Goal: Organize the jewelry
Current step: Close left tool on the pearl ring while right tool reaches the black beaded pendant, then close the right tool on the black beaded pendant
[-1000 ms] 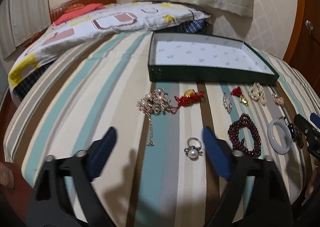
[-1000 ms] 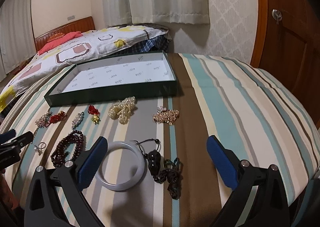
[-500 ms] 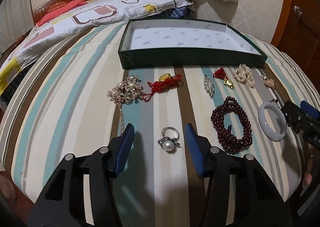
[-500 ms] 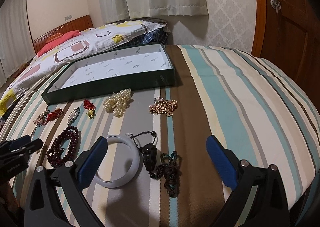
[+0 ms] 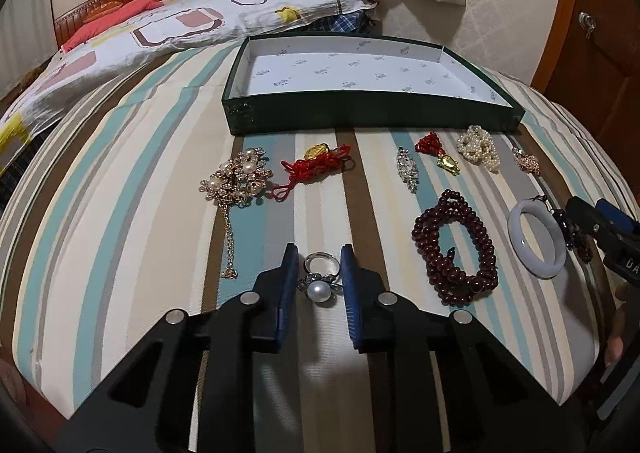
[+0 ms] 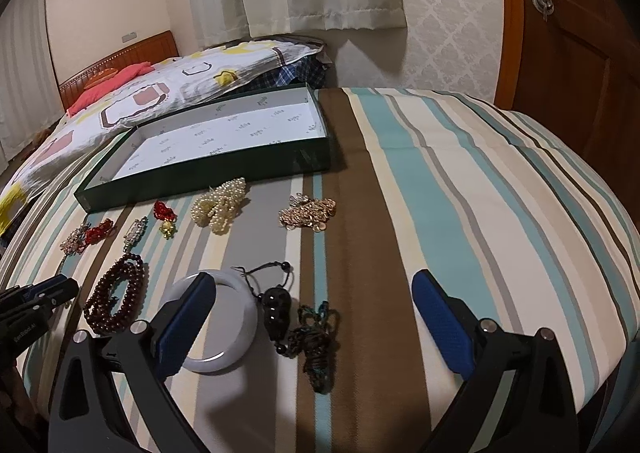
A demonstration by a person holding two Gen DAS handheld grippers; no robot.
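A pearl ring (image 5: 319, 289) lies on the striped bedcover between the blue pads of my left gripper (image 5: 318, 253). Its jaws are closing and the pads touch the ring's sides. Behind stands the empty green box (image 5: 360, 113) with a white printed lining. My right gripper (image 6: 312, 279) hangs open over a white bangle (image 6: 240, 333) and a black bead cord (image 6: 276, 309), holding nothing. Its left pad covers part of the bangle. The box (image 6: 208, 173) also shows in the right wrist view.
Across the cover lie a dark red bead bracelet (image 5: 456, 249), a gold brooch with chain (image 5: 238, 177), a red cord charm (image 5: 316, 163), a silver brooch (image 5: 408, 169), a pearl string (image 5: 478, 147) and a knotted dark cord (image 6: 316, 337). A quilt (image 5: 180, 25) lies behind; a wooden door (image 6: 568, 33) stands right.
My left gripper's jaws have narrowed from wide apart to the ring's sides, and it has come closer to the ring. The right gripper stays open over the bangle.
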